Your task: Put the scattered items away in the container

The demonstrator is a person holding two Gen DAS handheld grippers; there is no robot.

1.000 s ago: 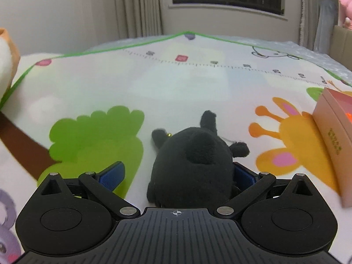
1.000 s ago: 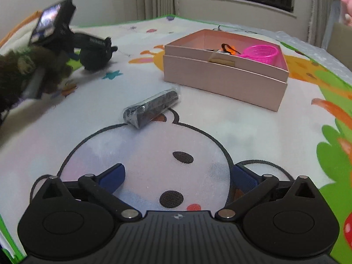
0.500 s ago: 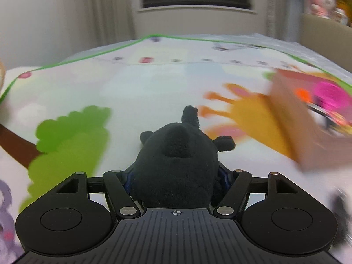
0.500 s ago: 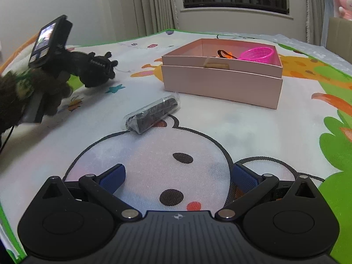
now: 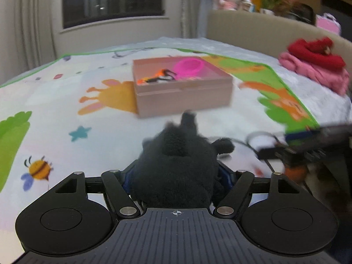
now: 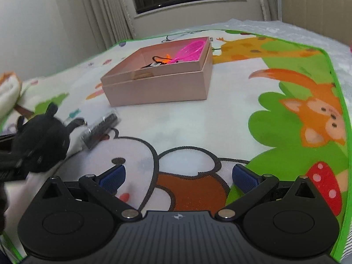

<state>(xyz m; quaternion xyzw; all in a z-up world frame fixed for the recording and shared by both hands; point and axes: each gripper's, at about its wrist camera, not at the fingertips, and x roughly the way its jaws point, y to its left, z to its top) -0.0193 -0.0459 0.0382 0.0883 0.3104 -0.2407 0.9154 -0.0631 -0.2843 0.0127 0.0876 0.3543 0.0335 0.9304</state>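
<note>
At the bottom centre of the left wrist view, the left gripper has its jaws closed on a soft black plush toy with small ears, whose fuzzy body fills the gap between them and bulges above. Ahead, in the upper middle of that frame, the open pink cardboard box sits on the colourful cartoon-printed play mat, already holding a bright pink plastic basket and an orange and black item. In the right wrist view the right gripper shows its jaws spread wide with nothing between them, hanging over the mat at the bottom of the frame. A dark cylindrical item in a clear plastic wrapper lies on the mat at centre left of that view, near the box but outside it, just beside the carried toy. The step in hand looks like carrying the plush to the box. To do it well, bring the toy over the near wall with enough height that its dangling limbs clear the rim, aim for the free space on the near side away from the basket, and release only once the body is wholly above the opening. Being soft, it may cling to the pads, so open fully.
</note>
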